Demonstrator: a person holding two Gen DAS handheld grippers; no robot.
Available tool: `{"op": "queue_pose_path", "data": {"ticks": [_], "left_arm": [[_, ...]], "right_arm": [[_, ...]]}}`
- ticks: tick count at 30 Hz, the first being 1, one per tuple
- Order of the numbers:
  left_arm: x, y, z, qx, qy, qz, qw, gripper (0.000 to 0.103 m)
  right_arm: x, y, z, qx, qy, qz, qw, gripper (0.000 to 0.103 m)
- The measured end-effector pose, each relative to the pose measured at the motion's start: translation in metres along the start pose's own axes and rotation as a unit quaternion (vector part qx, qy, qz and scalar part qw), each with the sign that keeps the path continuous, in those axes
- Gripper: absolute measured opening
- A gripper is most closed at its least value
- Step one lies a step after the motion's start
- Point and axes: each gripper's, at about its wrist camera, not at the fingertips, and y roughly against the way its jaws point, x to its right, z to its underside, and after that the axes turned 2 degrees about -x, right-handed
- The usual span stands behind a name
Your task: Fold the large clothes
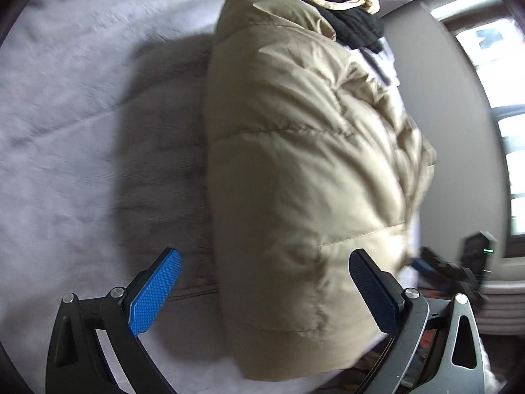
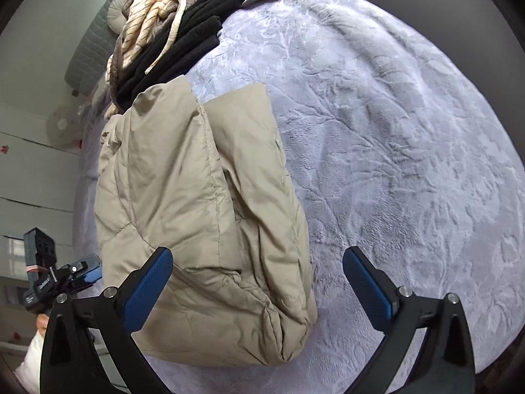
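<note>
Nearest the lens in the left wrist view, the left gripper stood wide open, with nothing pinched. One blue pad hung over the blanket at lower left, the other sat in front of the jacket's near end at lower right, apparently not pressing on it. The right gripper was just as wide and also empty, its left pad in front of the jacket's near corner, its right pad over bare blanket. My guess is both were spread like that because the fold was finished and they'd let go.

The jacket, a tan puffer, filled the middle of both views, lying on the blanket as a fat, roughly rectangular bundle, layers doubled over. It ran from near the pads up toward the top of the frame. It looked folded, and puffy stuff like that tends to spring back open, so I'd keep an eye on it.

Past its far end, touching or nearly so, sat a pile of other clothes, black and cream-striped, in the upper left of the right view. The jacket probably sat beside it to keep the done things together.

Farthest off, a window showed at the right edge of the left view.
</note>
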Motion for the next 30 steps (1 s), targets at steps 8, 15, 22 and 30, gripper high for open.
{"op": "queue_pose_path", "data": {"ticks": [8,15,22,30], "left_arm": [[-0.027,-0.029,-0.024,-0.037,0.028,0.133,0.9901,0.102],[-0.031,-0.059,-0.032,-0.064,0.000,0.151,0.9865,0.102],[-0.034,-0.097,-0.046,-0.083,0.016,0.200,0.9761,0.103],[-0.015,-0.109,-0.053,-0.080,0.034,0.174,0.9809,0.101]], "right_arm": [[0.002,-0.033,-0.040,-0.057,0.017,-0.035,0.998,0.103],[0.003,-0.072,-0.064,-0.110,0.042,-0.069,0.991,0.103],[0.017,-0.112,-0.082,-0.143,0.020,-0.160,0.976,0.103],[0.003,-0.133,-0.089,-0.142,-0.016,-0.181,0.973,0.103]]}}
